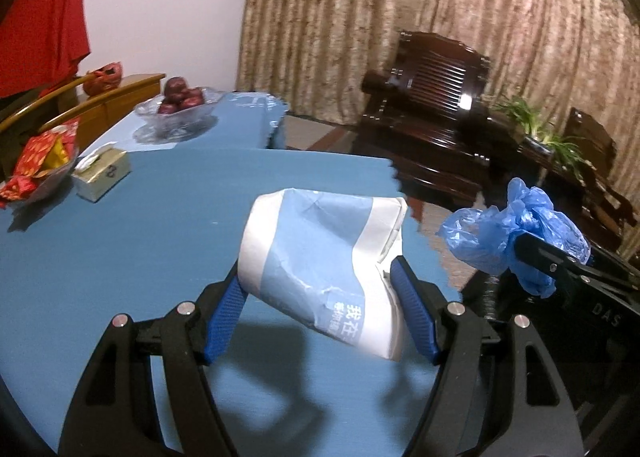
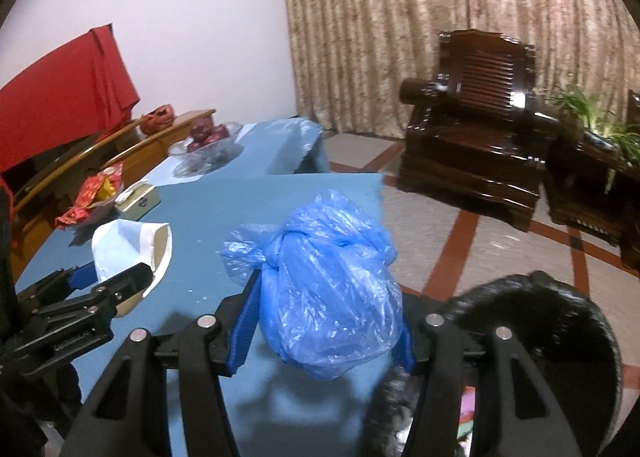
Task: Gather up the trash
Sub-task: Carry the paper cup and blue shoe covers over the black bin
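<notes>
Carton sitting crumpled between left gripper pads – clamped across its sides, light, thin-walled, denting easily. Right gripper pinching knotted blue bag – soft, slippery, I'm gripping mid-bulk below knot. Both hanging above blue table; its edge lying just ahead, black bin at lower right, floor beyond looking open.

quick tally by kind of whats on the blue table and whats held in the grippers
Held trash: 2, crushed paper carton and knotted blue plastic bag
Glass bowl of red apples: 1
Dish of red wrappers: 1
Tissue box: 1
Total: 5
</notes>
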`<action>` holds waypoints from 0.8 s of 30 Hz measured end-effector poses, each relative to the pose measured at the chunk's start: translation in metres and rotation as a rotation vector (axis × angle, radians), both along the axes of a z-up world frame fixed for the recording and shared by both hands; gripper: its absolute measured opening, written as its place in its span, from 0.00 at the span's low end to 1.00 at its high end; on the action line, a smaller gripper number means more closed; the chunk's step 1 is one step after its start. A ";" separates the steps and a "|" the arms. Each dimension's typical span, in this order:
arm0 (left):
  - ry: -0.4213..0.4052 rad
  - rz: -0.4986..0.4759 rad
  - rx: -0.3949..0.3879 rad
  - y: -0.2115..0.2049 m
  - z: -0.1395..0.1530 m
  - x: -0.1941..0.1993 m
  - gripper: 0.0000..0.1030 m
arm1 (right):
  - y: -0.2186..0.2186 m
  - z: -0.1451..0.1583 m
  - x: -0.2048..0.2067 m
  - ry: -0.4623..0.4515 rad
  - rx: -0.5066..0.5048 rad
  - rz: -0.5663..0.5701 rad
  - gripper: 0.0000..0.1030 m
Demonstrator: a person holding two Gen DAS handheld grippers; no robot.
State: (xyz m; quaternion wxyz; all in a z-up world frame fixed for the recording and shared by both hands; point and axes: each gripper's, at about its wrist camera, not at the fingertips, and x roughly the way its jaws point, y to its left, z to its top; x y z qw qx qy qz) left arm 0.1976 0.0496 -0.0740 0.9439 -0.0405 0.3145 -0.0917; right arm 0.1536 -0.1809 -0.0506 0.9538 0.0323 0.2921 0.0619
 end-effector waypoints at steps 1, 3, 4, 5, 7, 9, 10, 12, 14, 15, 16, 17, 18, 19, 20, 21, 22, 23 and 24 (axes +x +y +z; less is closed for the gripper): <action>-0.002 -0.008 -0.001 -0.005 0.001 -0.002 0.67 | -0.006 0.002 -0.005 -0.005 0.000 -0.011 0.54; -0.007 -0.034 -0.006 -0.019 0.004 -0.006 0.67 | -0.018 0.006 -0.014 -0.016 0.006 -0.038 0.54; -0.008 -0.044 -0.007 -0.025 0.006 -0.008 0.67 | -0.024 0.008 -0.018 -0.021 0.009 -0.051 0.54; -0.011 -0.060 -0.007 -0.033 0.007 -0.011 0.67 | -0.031 0.010 -0.023 -0.026 0.011 -0.065 0.54; -0.016 -0.089 -0.010 -0.047 0.009 -0.015 0.67 | -0.046 0.014 -0.033 -0.036 0.014 -0.095 0.54; -0.021 -0.116 -0.011 -0.060 0.012 -0.020 0.67 | -0.059 0.018 -0.044 -0.046 0.013 -0.121 0.54; -0.024 -0.132 -0.010 -0.067 0.012 -0.022 0.67 | -0.065 0.020 -0.048 -0.051 0.012 -0.132 0.54; -0.028 -0.158 -0.009 -0.080 0.013 -0.026 0.67 | -0.077 0.023 -0.058 -0.057 0.010 -0.158 0.54; -0.025 -0.184 -0.014 -0.092 0.013 -0.029 0.67 | -0.087 0.024 -0.064 -0.059 0.009 -0.179 0.54; -0.023 -0.200 -0.017 -0.100 0.012 -0.031 0.67 | -0.093 0.025 -0.069 -0.060 0.007 -0.195 0.54; -0.024 -0.212 -0.017 -0.106 0.012 -0.032 0.67 | -0.099 0.024 -0.072 -0.060 0.006 -0.206 0.54; -0.024 -0.222 -0.015 -0.112 0.012 -0.033 0.67 | -0.103 0.024 -0.076 -0.059 0.006 -0.217 0.54; -0.024 -0.233 -0.015 -0.118 0.012 -0.034 0.67 | -0.109 0.023 -0.080 -0.056 0.004 -0.232 0.54; -0.024 -0.244 -0.016 -0.123 0.013 -0.035 0.67 | -0.114 0.022 -0.083 -0.055 0.003 -0.246 0.54; -0.024 -0.259 -0.016 -0.130 0.012 -0.035 0.67 | -0.119 0.022 -0.085 -0.054 0.003 -0.254 0.54; -0.024 -0.269 -0.014 -0.135 0.011 -0.035 0.67 | -0.126 0.021 -0.089 -0.052 0.003 -0.270 0.54; -0.023 -0.281 -0.011 -0.141 0.010 -0.037 0.67 | -0.131 0.020 -0.091 -0.050 0.003 -0.279 0.54; -0.021 -0.297 -0.009 -0.148 0.008 -0.038 0.67 | -0.136 0.019 -0.094 -0.048 0.003 -0.289 0.54; -0.020 -0.311 -0.007 -0.155 0.007 -0.039 0.67 | -0.143 0.017 -0.097 -0.044 0.003 -0.305 0.54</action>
